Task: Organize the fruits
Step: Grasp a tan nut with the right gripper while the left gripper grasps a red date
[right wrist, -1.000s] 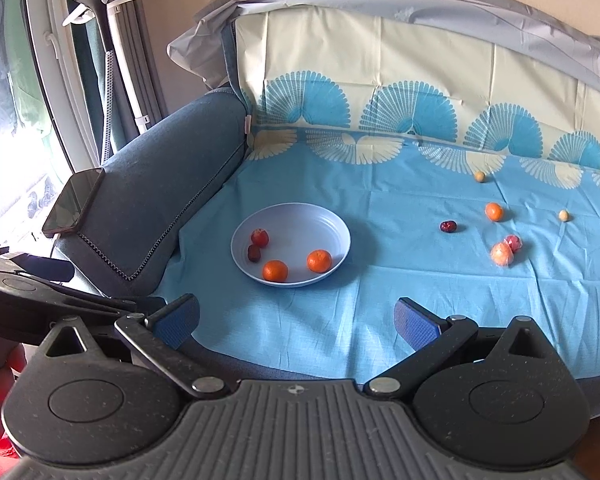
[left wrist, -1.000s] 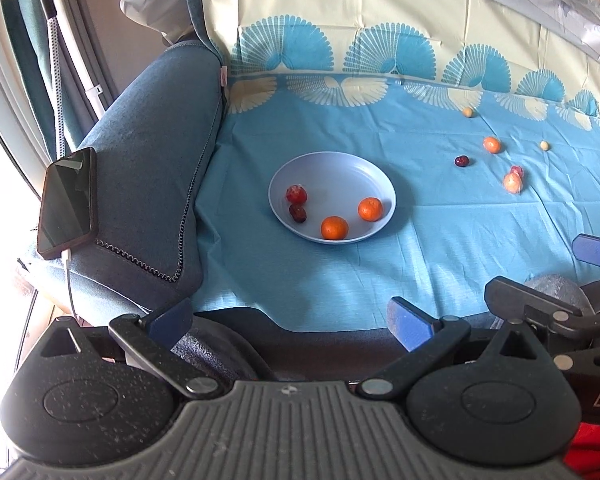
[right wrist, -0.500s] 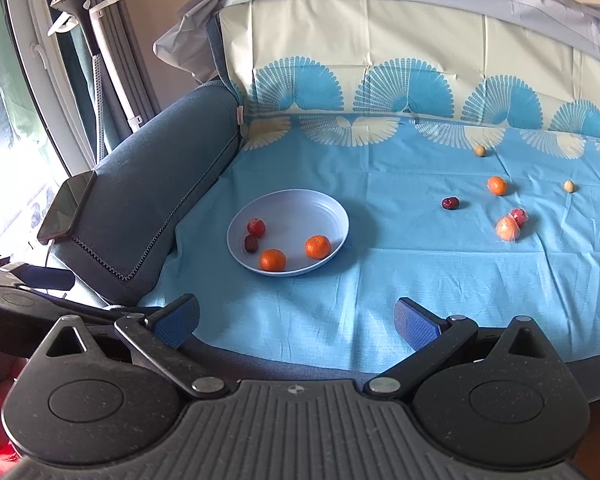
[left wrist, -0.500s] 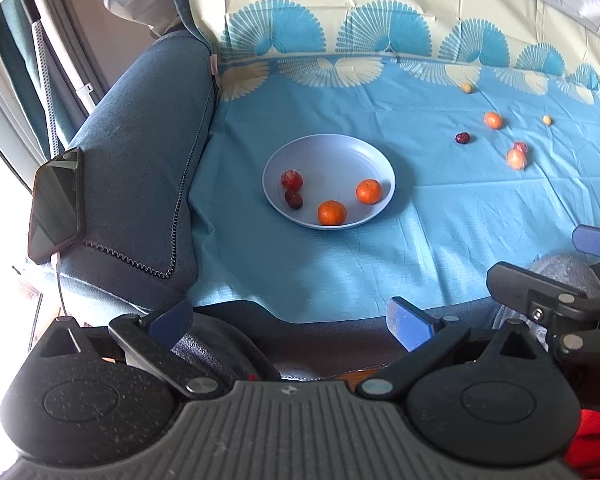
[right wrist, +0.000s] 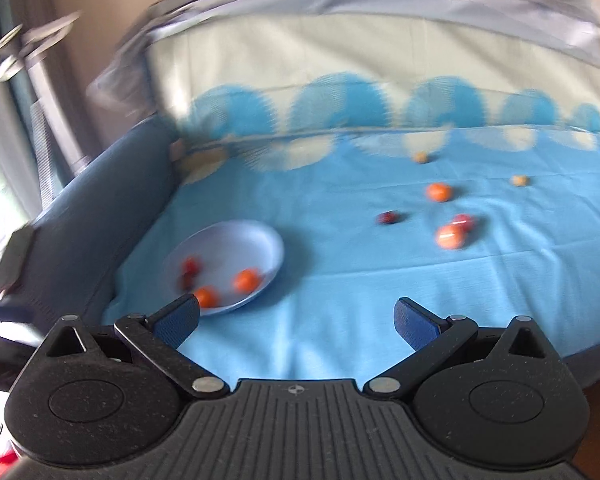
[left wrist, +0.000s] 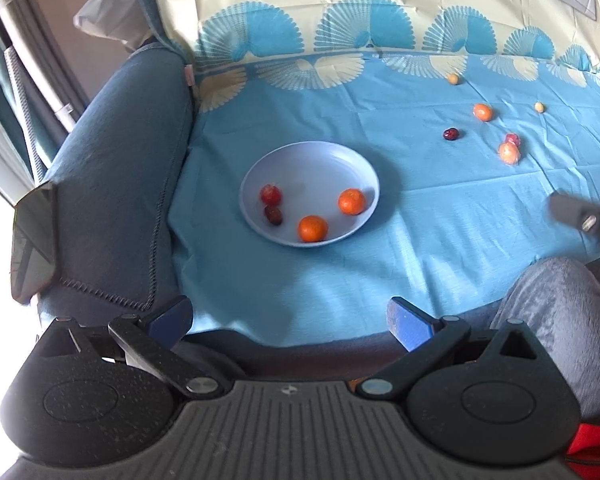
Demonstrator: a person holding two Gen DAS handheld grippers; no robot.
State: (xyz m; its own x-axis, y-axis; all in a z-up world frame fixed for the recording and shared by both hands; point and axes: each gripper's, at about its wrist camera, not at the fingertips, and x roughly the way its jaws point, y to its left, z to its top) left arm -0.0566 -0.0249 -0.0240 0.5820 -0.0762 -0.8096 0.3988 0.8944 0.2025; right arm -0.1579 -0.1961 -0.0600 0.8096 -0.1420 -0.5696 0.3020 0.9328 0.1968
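No text, label, brand or number can be read in either view. The only sign is a small circled cross mark moulded at the top middle of each gripper body, on the left gripper (left wrist: pixel 288 322) and on the right gripper (right wrist: pixel 296 322). The cloth (left wrist: pixel 440 216) carries a fan pattern but no lettering. The phone (left wrist: pixel 32 240) on the armrest shows a dark screen with nothing legible. The right wrist view is blurred, so any fine print there cannot be made out.
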